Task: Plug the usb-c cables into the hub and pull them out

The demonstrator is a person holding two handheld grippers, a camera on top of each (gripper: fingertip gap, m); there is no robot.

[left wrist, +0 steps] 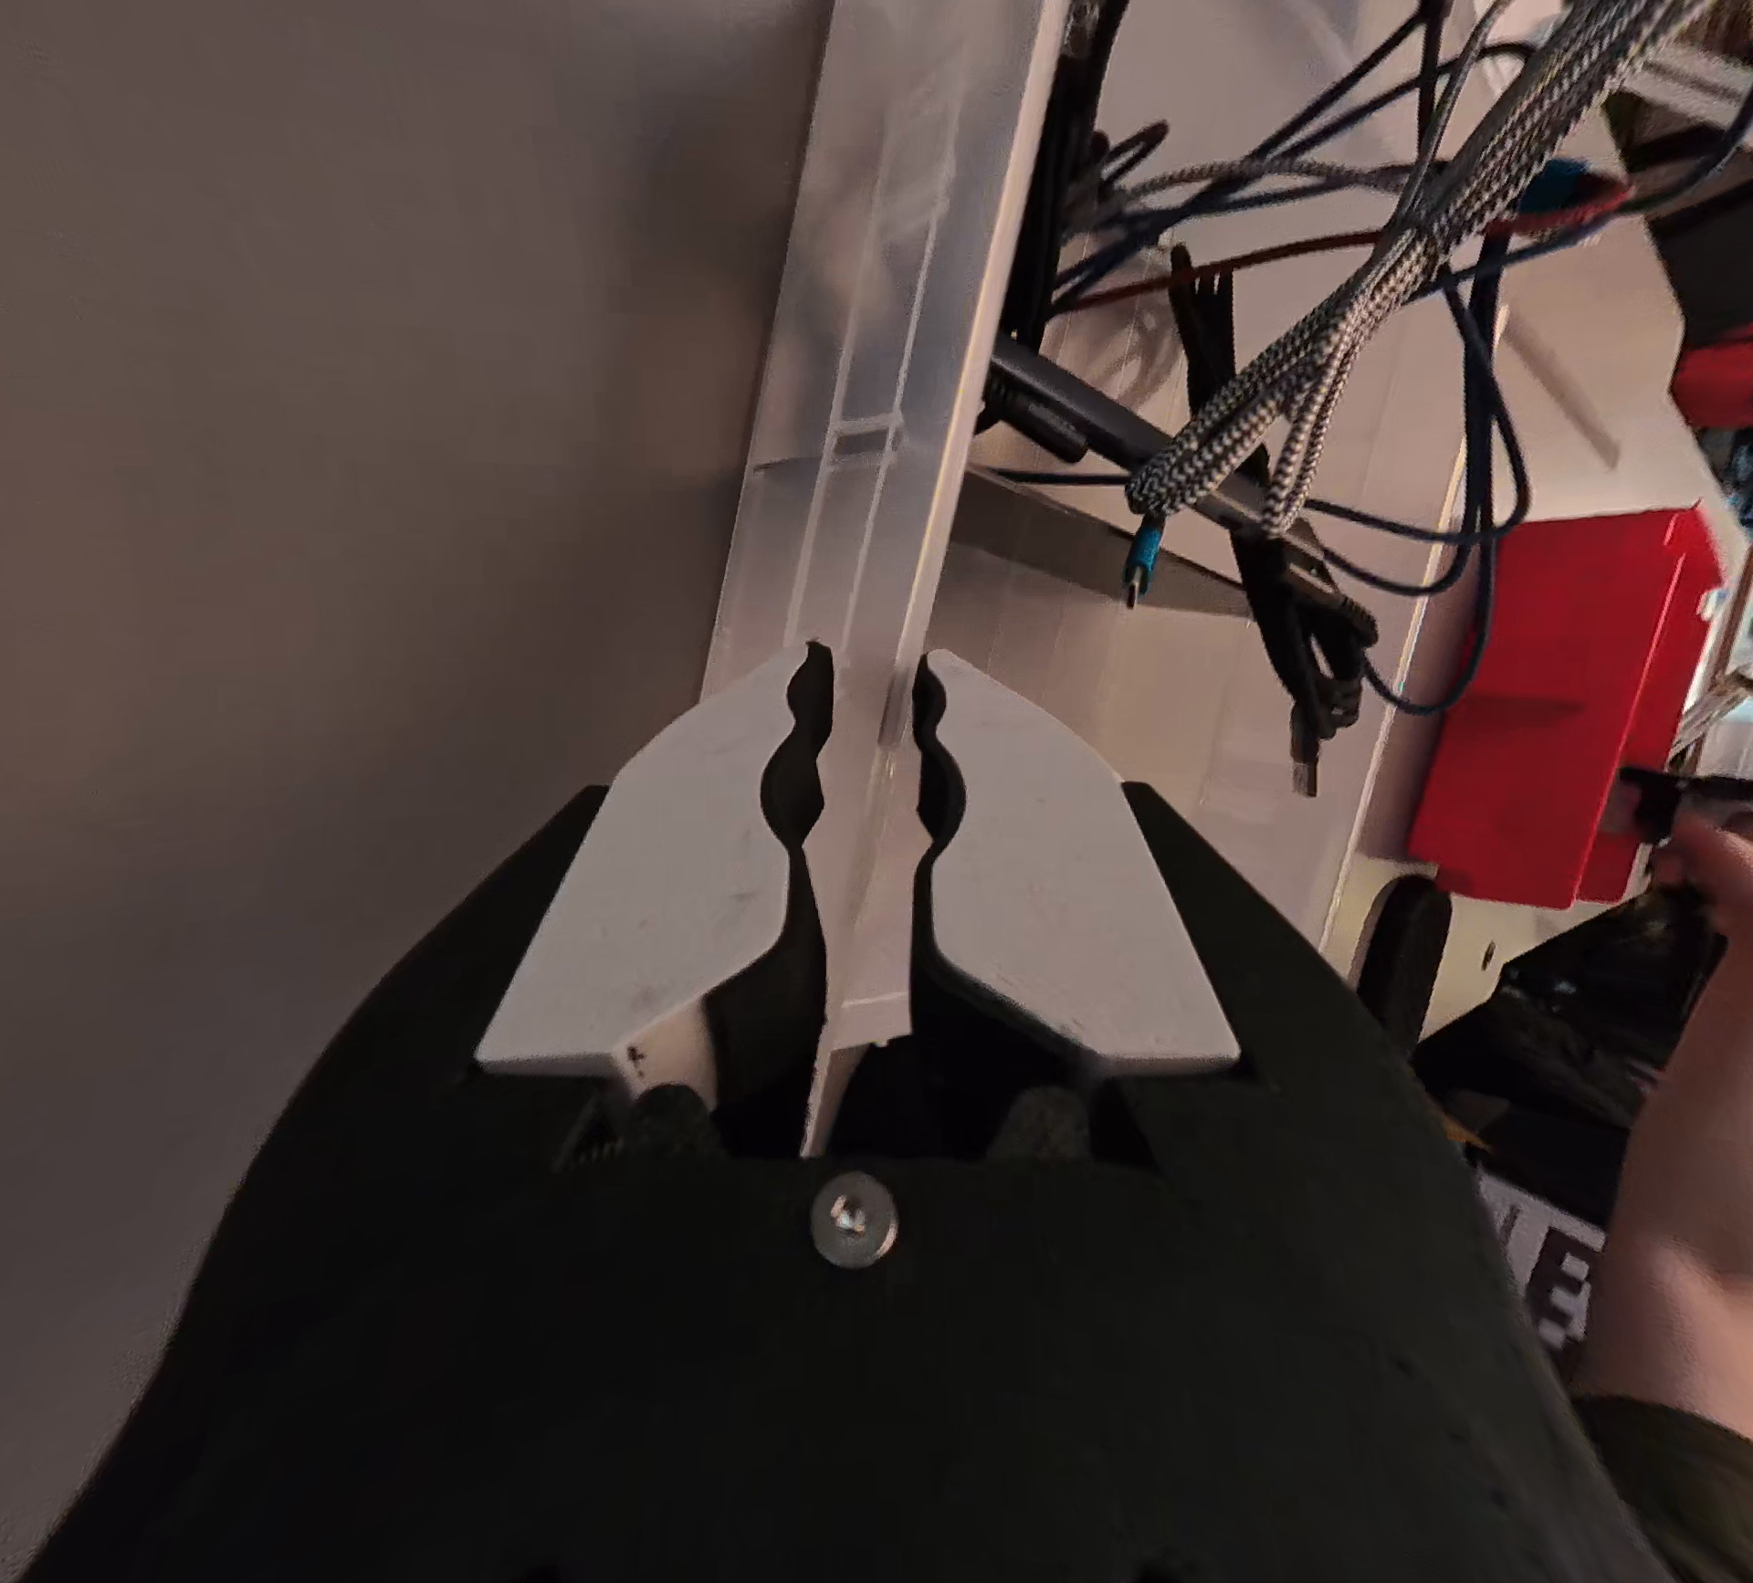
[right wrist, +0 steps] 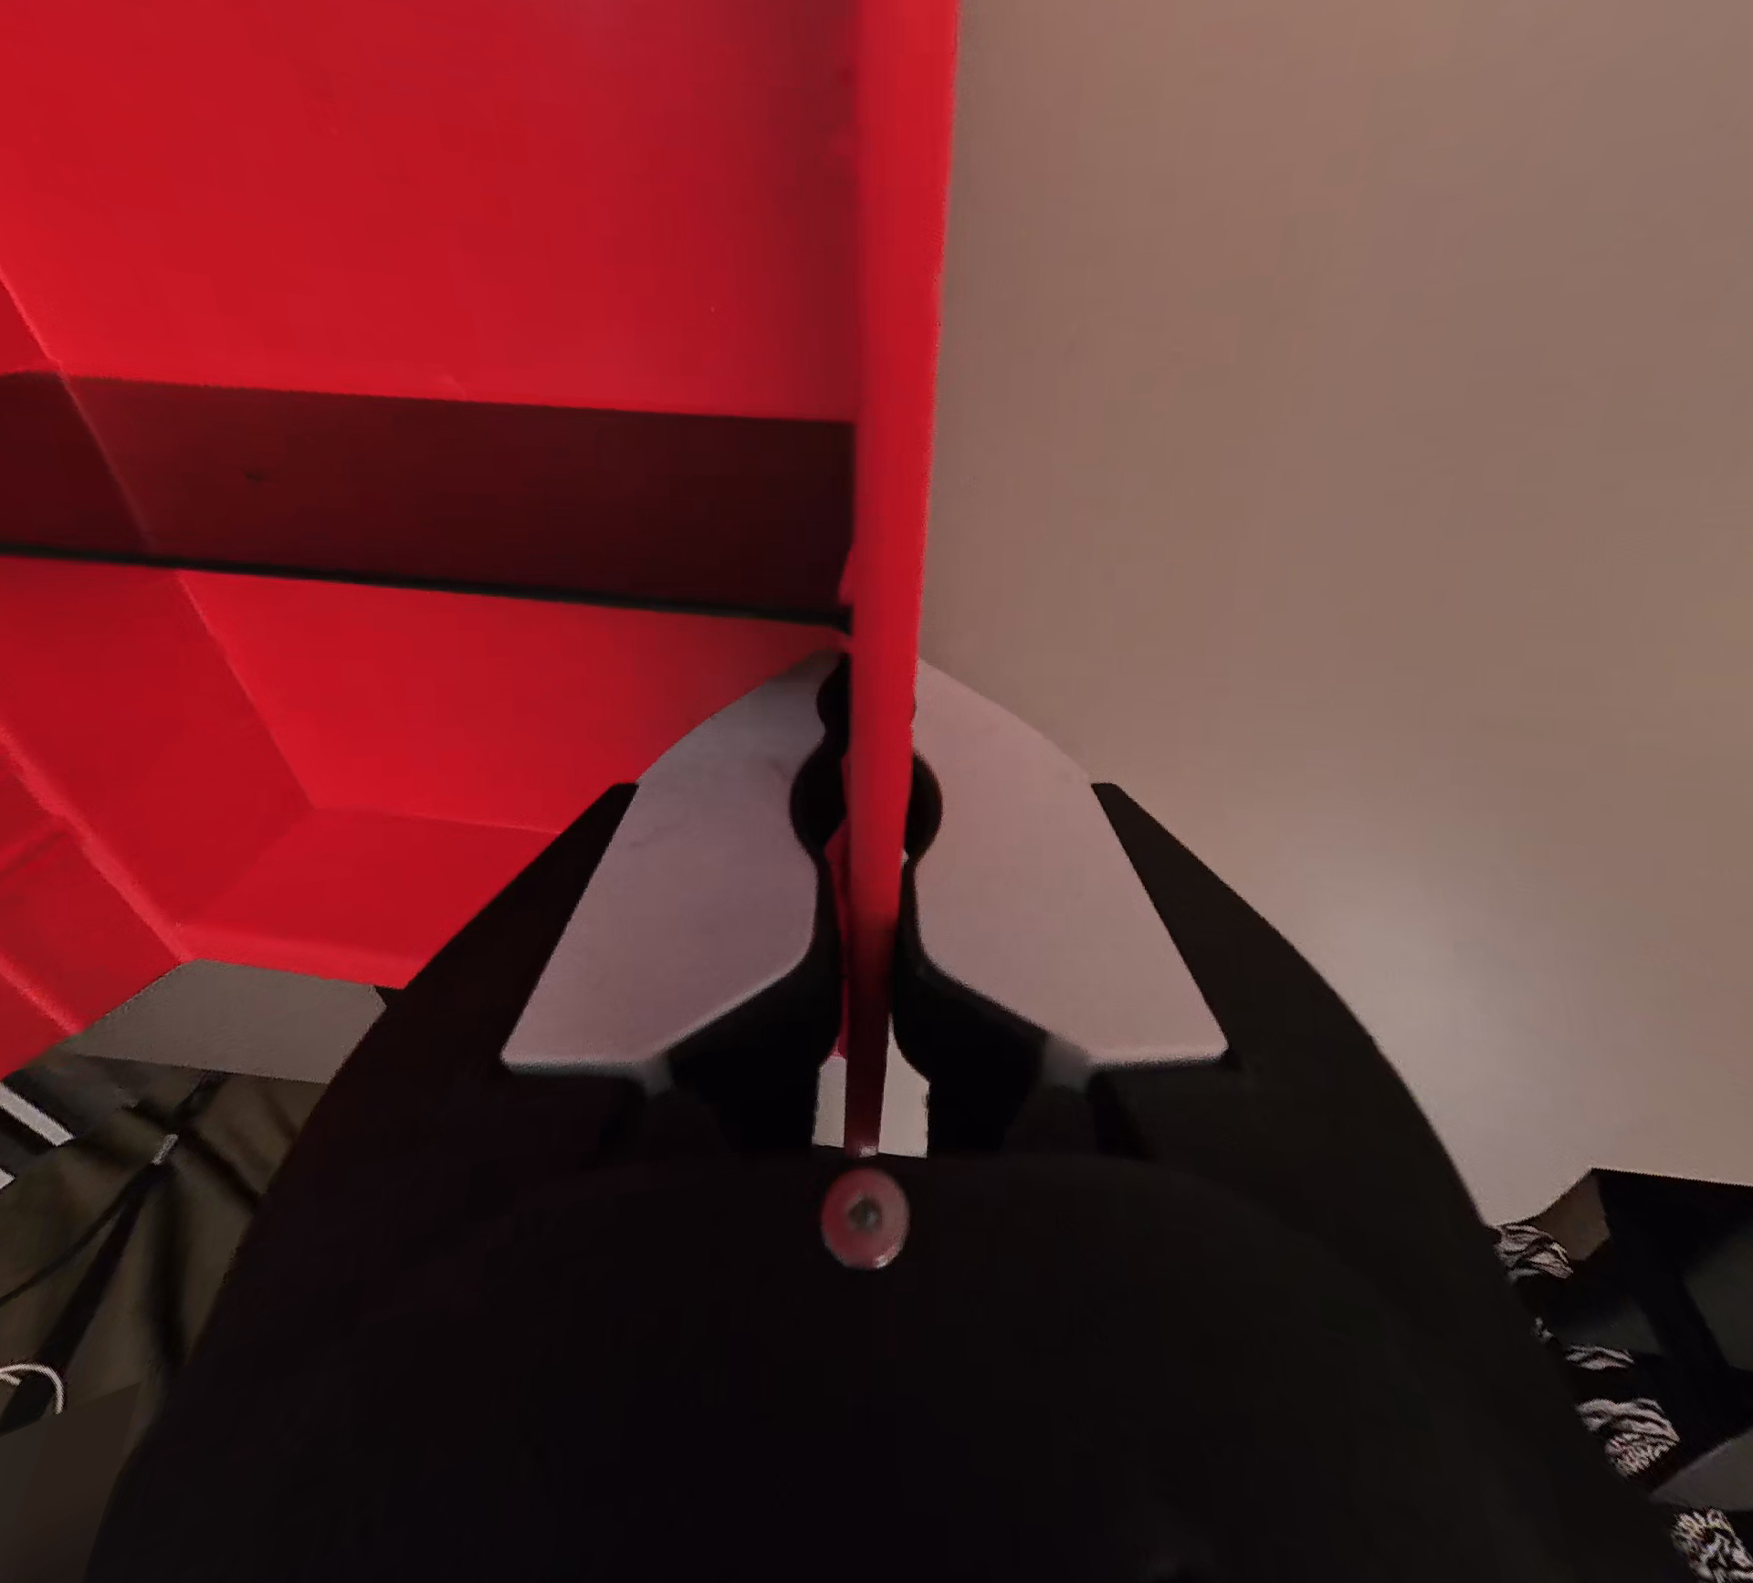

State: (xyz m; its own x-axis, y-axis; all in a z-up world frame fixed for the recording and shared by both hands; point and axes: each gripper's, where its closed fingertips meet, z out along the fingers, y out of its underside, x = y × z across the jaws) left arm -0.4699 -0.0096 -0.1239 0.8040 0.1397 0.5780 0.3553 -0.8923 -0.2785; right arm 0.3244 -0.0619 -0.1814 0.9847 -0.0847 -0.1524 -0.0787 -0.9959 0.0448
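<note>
Clearly we have our left gripper nearly closed on the thin rim of a translucent plastic bin, its white fingers wavy-edged with black pads. Inside the bin, up and right of those tips, braided grey-and-white cables and thin dark ones tangle over a flat grey hub, partly hidden. Our right gripper pinches the smooth wall of a red bin; its inside is mostly cut off.
</note>
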